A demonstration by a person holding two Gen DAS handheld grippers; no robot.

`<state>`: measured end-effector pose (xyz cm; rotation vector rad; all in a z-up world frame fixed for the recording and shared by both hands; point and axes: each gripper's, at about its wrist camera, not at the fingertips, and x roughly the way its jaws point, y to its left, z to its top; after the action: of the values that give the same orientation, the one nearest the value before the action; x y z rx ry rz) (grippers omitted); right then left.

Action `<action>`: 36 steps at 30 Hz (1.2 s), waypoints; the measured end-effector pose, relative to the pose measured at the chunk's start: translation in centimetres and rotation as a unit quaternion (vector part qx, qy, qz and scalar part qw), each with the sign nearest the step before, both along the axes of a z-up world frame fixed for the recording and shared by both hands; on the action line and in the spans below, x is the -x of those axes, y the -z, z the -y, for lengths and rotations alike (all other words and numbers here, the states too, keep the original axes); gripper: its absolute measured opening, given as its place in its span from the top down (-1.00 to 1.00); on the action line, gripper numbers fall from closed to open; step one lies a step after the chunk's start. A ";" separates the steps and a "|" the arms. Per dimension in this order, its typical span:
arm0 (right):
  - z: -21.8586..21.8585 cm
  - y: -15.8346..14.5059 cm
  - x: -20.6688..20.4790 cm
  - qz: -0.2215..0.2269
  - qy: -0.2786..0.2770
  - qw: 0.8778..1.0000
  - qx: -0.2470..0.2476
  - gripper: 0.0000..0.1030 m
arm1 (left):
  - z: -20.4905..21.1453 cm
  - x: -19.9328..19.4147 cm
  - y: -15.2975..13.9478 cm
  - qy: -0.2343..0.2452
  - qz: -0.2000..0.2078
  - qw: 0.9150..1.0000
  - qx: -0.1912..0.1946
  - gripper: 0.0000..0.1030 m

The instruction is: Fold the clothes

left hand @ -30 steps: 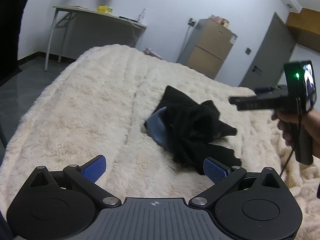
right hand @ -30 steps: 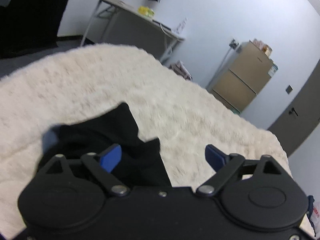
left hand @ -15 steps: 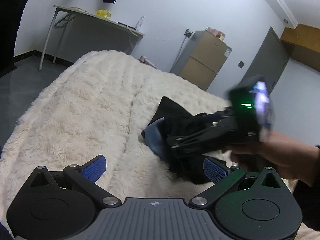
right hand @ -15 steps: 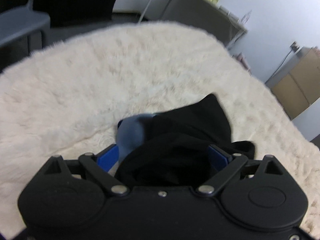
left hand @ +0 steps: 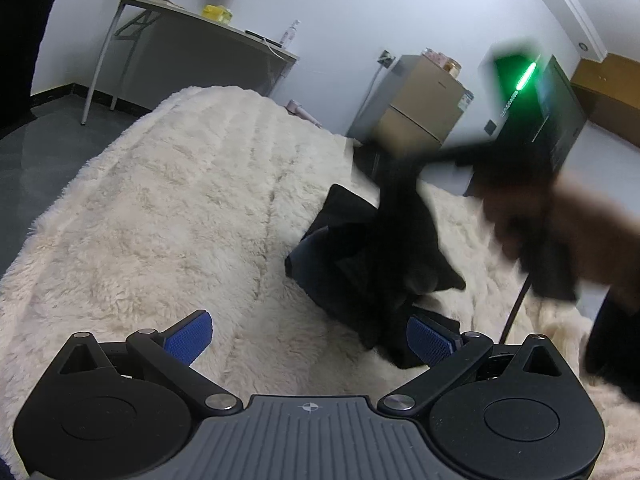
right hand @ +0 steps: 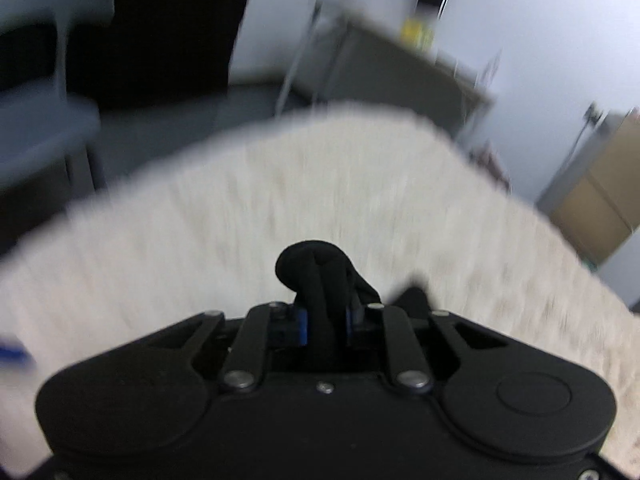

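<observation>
One tool, the right (right hand: 326,322), grips and lifts the crumpled black garment (left hand: 372,256); the left tool (left hand: 308,338), spread wide, needs another edge.

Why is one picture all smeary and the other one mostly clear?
Right wrist view: the fluffy cream blanket and room smear with motion blur; only the right gripper, shut on black cloth, looks sharp. Left wrist view: mostly crisp, but the person's hand is blurred and the fisheye bends walls.
</observation>
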<state>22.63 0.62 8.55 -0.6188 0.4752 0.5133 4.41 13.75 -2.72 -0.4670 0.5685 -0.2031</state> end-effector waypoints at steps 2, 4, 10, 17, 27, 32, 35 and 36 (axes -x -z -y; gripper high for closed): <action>0.2 -3.0 0.7 0.025 -0.010 0.999 -0.025 0.72 | 0.0 0.1 0.0 -0.001 0.002 1.000 0.001 -0.99; 0.4 -6.1 1.5 0.051 -0.019 0.997 -0.050 0.72 | -0.1 0.2 -0.1 -0.004 0.003 1.000 0.002 -0.99; 1.8 -14.3 2.9 0.118 -0.036 0.986 -0.114 0.72 | 0.1 0.6 -0.4 -0.007 0.011 1.000 -0.002 -0.99; 9.0 -9.9 -2.0 0.091 0.108 0.989 -0.051 0.70 | -0.1 0.8 -0.4 -0.010 0.006 1.000 -0.002 -0.99; 23.8 3.2 -6.4 -0.088 0.332 0.938 -0.041 0.16 | 0.1 0.2 0.0 0.001 0.004 1.000 0.006 -0.99; 18.1 1.5 -5.3 -0.030 0.223 0.973 -0.043 -0.37 | -0.1 -0.1 0.2 -0.002 -0.001 1.000 0.010 -0.99; 13.5 3.2 -5.2 -0.052 0.154 0.987 -0.004 -0.55 | -0.2 -0.1 0.2 -0.007 -0.001 1.000 0.011 -0.99; 12.0 3.8 -5.1 -0.060 0.130 0.990 0.008 -0.60 | -0.3 0.0 0.3 -0.008 -0.001 1.000 0.012 -0.99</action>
<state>27.74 -11.35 4.78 -0.5341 0.6643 0.2990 4.44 14.05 -2.97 -0.4945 0.5646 -0.1947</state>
